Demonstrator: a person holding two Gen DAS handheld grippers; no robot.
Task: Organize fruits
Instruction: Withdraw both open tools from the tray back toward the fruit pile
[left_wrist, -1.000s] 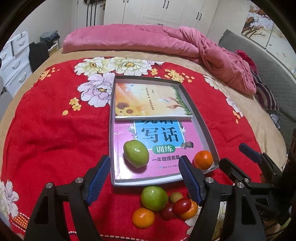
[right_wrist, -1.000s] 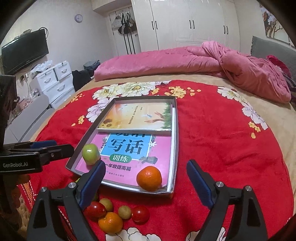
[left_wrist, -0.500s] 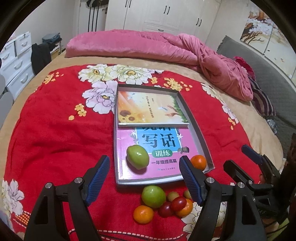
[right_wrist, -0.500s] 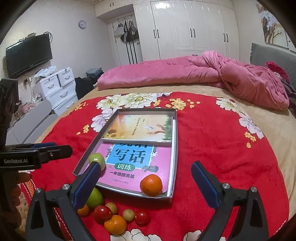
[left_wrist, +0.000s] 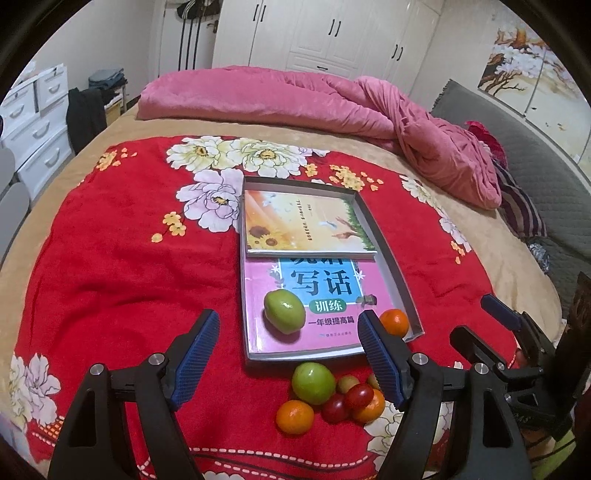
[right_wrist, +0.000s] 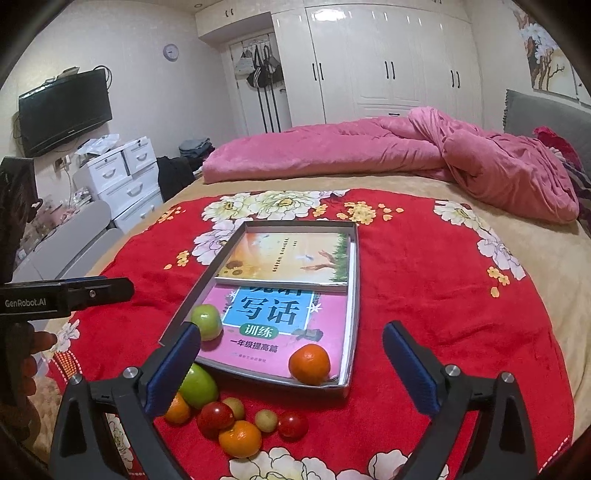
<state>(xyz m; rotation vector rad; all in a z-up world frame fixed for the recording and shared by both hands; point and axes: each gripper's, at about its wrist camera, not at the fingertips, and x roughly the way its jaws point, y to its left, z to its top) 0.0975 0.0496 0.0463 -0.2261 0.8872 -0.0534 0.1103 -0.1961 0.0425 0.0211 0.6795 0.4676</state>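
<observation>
A grey tray (left_wrist: 303, 356) lies on the red flowered blanket and holds two books, a green fruit (left_wrist: 284, 311) and an orange (left_wrist: 395, 322). In front of the tray's near rim sits a loose pile: a green fruit (left_wrist: 313, 383), an orange (left_wrist: 294, 416), red tomatoes (left_wrist: 358, 395) and small pale fruits (right_wrist: 266, 420). My left gripper (left_wrist: 287, 316) hovers open above the pile and the tray's near end, holding nothing. My right gripper (right_wrist: 291, 328) stands wide open over the tray's near rim, also with nothing between its fingers.
A pink book (right_wrist: 273, 325) and a sunflower book (right_wrist: 291, 258) cover the tray floor. A crumpled pink quilt (left_wrist: 369, 107) lies at the far side of the bed. White drawers (right_wrist: 122, 177) stand to the left. Bare red blanket (right_wrist: 443, 295) lies right of the tray.
Both grippers have drawn back and risen a little from the tray, so more of the room shows. The right jaws have spread wider. The fruits have not moved.
</observation>
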